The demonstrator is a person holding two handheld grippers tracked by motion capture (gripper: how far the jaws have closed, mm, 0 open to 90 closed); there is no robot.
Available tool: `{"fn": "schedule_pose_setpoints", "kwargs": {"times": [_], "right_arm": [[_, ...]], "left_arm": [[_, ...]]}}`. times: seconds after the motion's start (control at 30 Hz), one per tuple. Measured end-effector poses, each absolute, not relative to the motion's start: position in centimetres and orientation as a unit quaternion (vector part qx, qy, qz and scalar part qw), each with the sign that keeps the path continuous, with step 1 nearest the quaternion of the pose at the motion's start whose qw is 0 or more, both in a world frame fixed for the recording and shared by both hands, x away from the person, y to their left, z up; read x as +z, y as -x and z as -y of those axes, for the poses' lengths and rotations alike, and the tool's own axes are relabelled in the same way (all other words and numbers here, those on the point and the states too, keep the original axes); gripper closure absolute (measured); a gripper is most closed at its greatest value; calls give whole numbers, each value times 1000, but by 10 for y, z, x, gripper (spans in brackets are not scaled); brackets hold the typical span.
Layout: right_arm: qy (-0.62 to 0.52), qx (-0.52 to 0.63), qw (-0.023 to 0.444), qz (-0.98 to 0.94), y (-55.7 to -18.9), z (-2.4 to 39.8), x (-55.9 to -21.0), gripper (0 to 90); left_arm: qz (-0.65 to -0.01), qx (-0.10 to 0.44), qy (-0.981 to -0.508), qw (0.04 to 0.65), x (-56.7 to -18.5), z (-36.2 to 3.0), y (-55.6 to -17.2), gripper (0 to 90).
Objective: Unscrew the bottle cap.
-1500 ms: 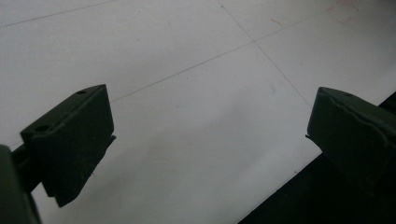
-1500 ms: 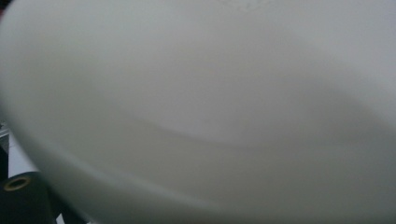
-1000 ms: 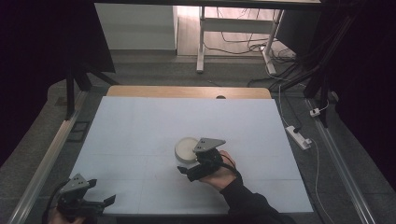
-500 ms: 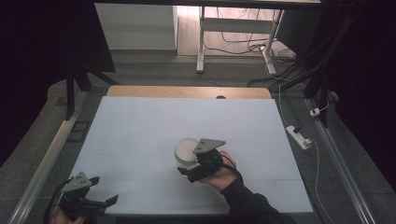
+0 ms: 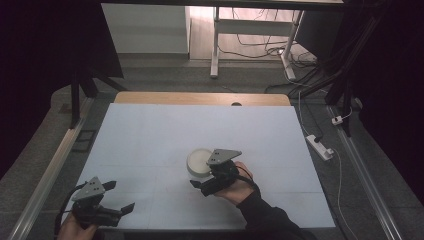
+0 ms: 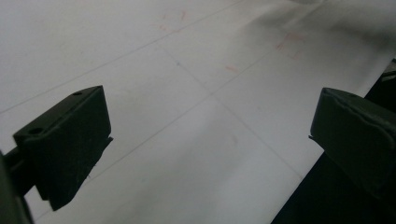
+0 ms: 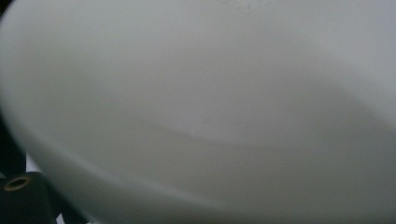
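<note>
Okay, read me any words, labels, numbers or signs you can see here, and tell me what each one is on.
None can be read.
White table cover: faint reddish marks, too blurred to read.
White bowl: no print visible.
Left gripper and right gripper: no label visible.

You are wearing a dark sleeve (image 5: 265,217) on your right arm, and a thin black cable (image 5: 248,175) is looping over the back of your right hand (image 5: 237,187). Your right gripper (image 5: 202,182) is showing a black body topped by a grey three-cornered plate (image 5: 223,156) with small dark screw holes. Your left gripper (image 5: 120,197) is carrying the same grey plate (image 5: 89,188). Its black jaws are looking blocky and matte, one with two round holes in its top face.
</note>
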State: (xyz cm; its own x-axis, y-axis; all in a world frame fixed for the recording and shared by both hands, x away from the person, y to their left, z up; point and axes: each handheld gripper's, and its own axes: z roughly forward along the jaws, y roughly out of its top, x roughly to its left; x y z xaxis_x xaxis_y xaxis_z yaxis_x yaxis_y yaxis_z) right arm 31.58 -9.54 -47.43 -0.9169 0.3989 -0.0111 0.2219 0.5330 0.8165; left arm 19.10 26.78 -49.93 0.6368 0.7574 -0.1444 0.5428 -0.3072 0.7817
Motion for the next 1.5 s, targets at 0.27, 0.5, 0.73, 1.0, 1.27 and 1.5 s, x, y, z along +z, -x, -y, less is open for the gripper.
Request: {"fn": "schedule_pose_setpoints", "kwargs": {"times": [0.27, 0.5, 0.73, 1.0, 1.27, 1.5], "right_arm": [[-176, 449, 96, -871, -315, 95, -475, 66], [-173, 452, 93, -870, -315, 95, -475, 66], [-166, 452, 92, -872, -313, 93, -475, 66], [-162, 455, 88, -871, -312, 92, -474, 66], [-155, 454, 84, -873, -311, 90, -475, 66], [-143, 457, 77, -875, -308, 87, -475, 66]], "left_arm": [[-372, 136, -809, 434, -482, -248, -205, 0], [-349, 145, -809, 450, -466, -233, -220, 0], [-314, 135, -819, 461, -457, -214, -233, 0], [-262, 118, -838, 464, -446, -190, -254, 0], [-220, 89, -848, 473, -441, -163, -275, 0], [-177, 71, -857, 478, -437, -144, -289, 0]]}}
